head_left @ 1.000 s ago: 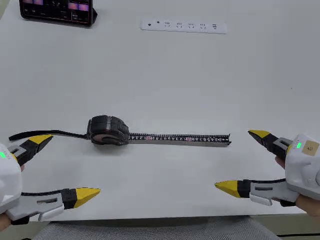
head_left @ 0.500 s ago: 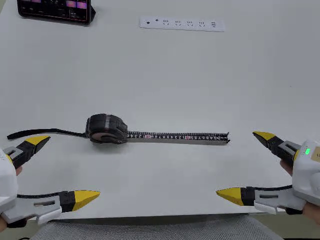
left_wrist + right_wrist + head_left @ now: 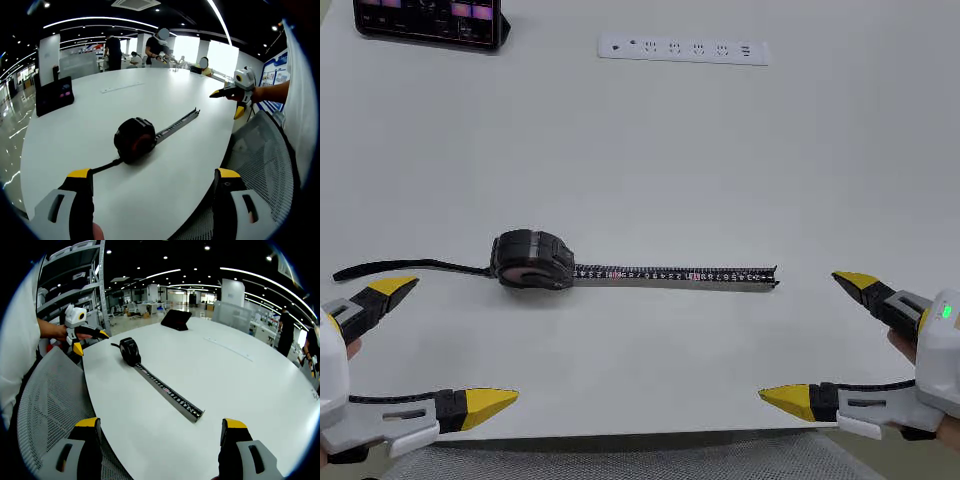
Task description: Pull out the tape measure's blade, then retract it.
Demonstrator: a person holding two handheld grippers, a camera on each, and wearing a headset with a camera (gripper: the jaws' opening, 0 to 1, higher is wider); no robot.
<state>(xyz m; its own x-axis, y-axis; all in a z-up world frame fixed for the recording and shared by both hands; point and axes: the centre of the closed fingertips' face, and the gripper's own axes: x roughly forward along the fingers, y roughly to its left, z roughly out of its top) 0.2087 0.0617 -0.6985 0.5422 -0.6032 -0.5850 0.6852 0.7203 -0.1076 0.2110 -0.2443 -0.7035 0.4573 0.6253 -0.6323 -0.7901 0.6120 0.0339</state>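
**A:** While the black, rubber-cased tape measure [image 3: 532,261] is lying on its side on the broad white table [image 3: 650,150], which step are we looking at?

**B:** I'm judging the pull-out as done. The dark metal blade with printed numerals [image 3: 675,274] is lying flat on the table. It is running out of the case toward the right gripper [image 3: 808,337], a white-bodied tool with black, yellow-tipped jaws. The blade's hook end [image 3: 775,281] is sitting near that gripper's far jaw, apart from it. So the retract is waiting.

**A:** And what are the tools doing?

**B:** Both are hovering at the near edge of the table, gripping nothing. The right one is gaping wide. The left gripper [image 3: 450,342], of the same make, is spread just as wide. Its far jaw is sitting just beside the case's thin black wrist strap [image 3: 410,266], and I'm seeing no contact.

**A:** What is the next move asking for?

**B:** I'm thinking the left gripper is needing to close on the case and steady it. The right one could be guiding the hook end so the blade isn't whipping back. I'm not making out a lock or release on the case, so how the blade is being held out is unclear.
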